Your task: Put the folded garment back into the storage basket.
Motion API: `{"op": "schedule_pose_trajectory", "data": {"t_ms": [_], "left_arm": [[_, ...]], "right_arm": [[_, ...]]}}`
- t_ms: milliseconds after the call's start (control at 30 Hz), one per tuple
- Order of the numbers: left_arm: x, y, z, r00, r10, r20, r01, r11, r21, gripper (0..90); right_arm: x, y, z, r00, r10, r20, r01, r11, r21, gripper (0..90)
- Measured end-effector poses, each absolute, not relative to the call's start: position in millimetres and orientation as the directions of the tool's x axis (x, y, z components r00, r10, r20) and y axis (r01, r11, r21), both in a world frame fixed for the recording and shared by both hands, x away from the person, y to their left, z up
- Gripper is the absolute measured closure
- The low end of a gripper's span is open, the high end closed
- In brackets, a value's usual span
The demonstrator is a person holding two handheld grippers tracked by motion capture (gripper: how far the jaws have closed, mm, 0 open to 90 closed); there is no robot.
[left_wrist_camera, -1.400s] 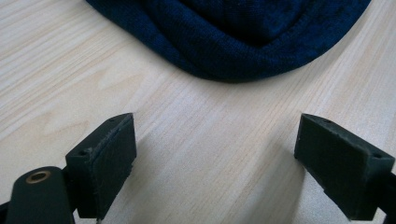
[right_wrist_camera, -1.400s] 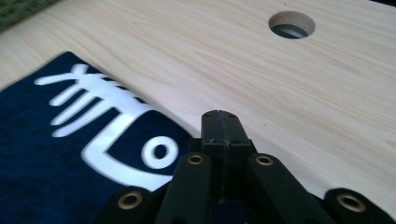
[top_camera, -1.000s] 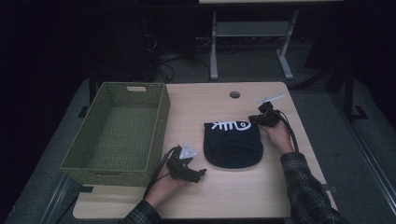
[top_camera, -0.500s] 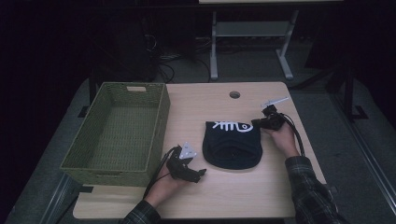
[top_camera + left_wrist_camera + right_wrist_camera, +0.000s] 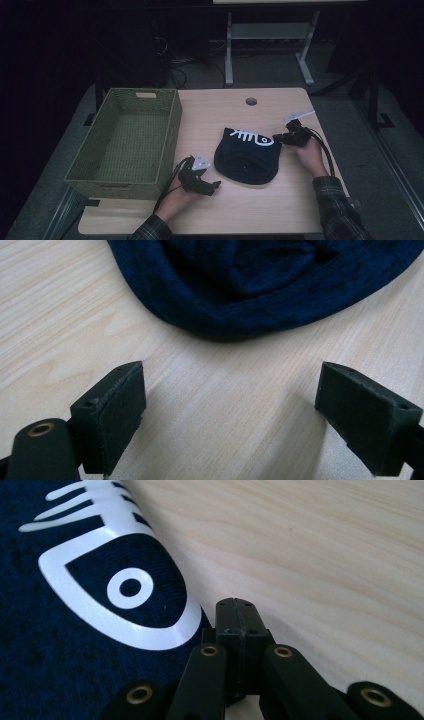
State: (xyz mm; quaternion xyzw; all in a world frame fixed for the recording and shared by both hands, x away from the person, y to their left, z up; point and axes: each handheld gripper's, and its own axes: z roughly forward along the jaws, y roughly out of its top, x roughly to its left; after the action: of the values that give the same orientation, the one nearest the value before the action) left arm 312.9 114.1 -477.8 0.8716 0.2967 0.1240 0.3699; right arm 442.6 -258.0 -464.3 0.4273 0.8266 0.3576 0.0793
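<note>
While the left gripper [image 5: 212,187] rests released on the bench [image 5: 300,205] near the dark hat [image 5: 247,157] (fish-bone print), the right gripper [image 5: 280,140] is clenched at its edge.

Table [image 5: 260,210]: light wood, with a round hole [image 5: 251,101] near the far edge.
Basket [image 5: 125,142]: green wicker, sits on the left side.
Hat [image 5: 246,159]: dark blue, white fish-skeleton print, lies mid-table.

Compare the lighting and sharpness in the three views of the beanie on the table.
High view: dim, dark surroundings, beanie shows little texture. Left gripper view: brightly lit, knit sharp, open jaws cast soft shadows on the table. Right gripper view: bright, white fish print crisp, shut jaws near the lens slightly soft.
</note>
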Motion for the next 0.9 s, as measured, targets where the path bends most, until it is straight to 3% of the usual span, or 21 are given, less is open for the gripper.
{"op": "schedule_pose_trajectory", "data": {"t_ms": [900], "left_arm": [[300,114,-465,0.798,0.603,0.011,0.431,-0.582,0.689,12.4]], "right_arm": [[387,-256,-464,-0.703,0.699,0.127,0.575,0.454,0.681,90.0]]}}
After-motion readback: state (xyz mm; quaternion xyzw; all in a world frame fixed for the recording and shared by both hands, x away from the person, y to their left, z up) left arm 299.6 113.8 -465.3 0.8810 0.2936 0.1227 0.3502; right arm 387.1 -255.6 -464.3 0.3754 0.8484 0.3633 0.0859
